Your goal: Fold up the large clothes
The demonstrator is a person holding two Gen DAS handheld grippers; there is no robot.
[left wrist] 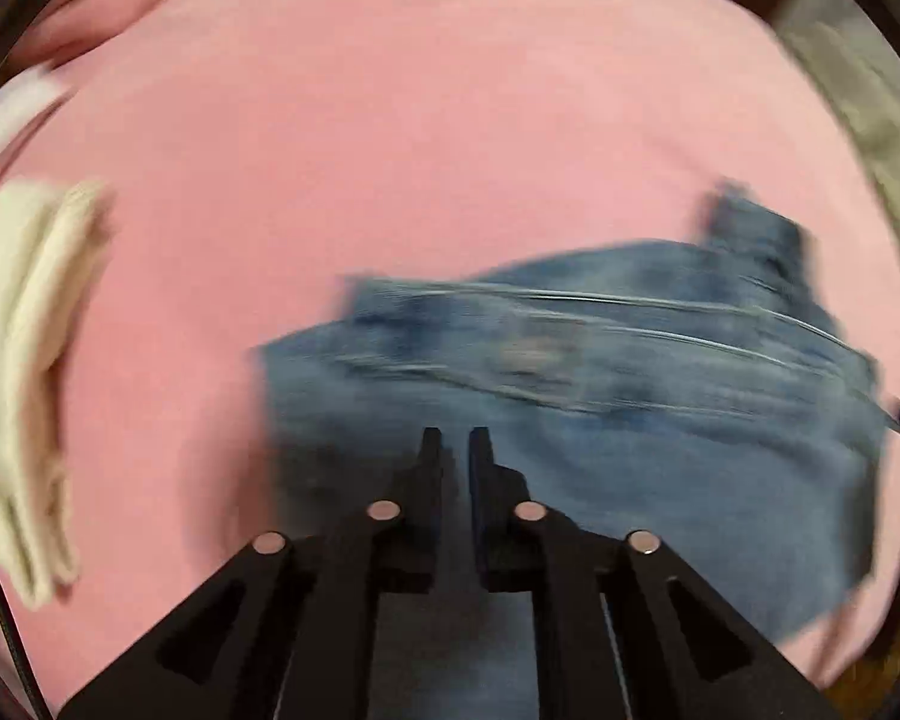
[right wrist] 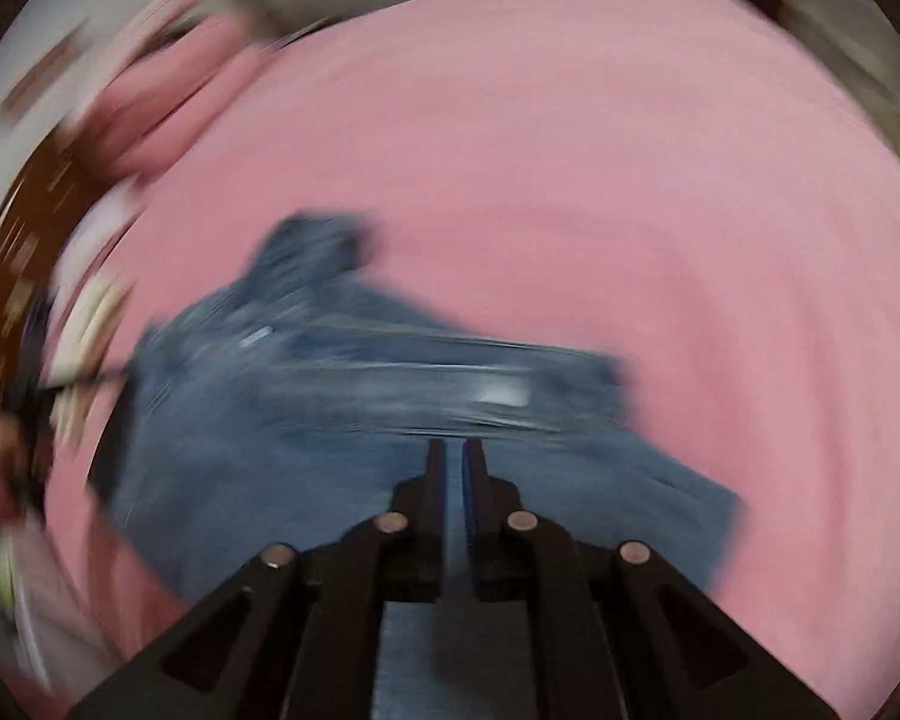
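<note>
Denim is the thing to watch: the jeans lie bunched on the pink sheet, under and ahead of both your grippers, and both views are smeared with blur. Your left gripper shows only a narrow slit between its fingers, with nothing visibly pinched; your right gripper is the same, a thin gap and no cloth in it that you can make out. With fingers this close together, you risk skating over the thick denim or catching one layer, so the fold would likely drag crooked. Fast motion could also rumple the sheet under the jeans. The cream cloth sits at the left edge of the left view, near enough that a wide sweep might snag it. Beyond the jeans the sheet runs open and bare; at the right view's left edge the clutter is too blurred to tell.
</note>
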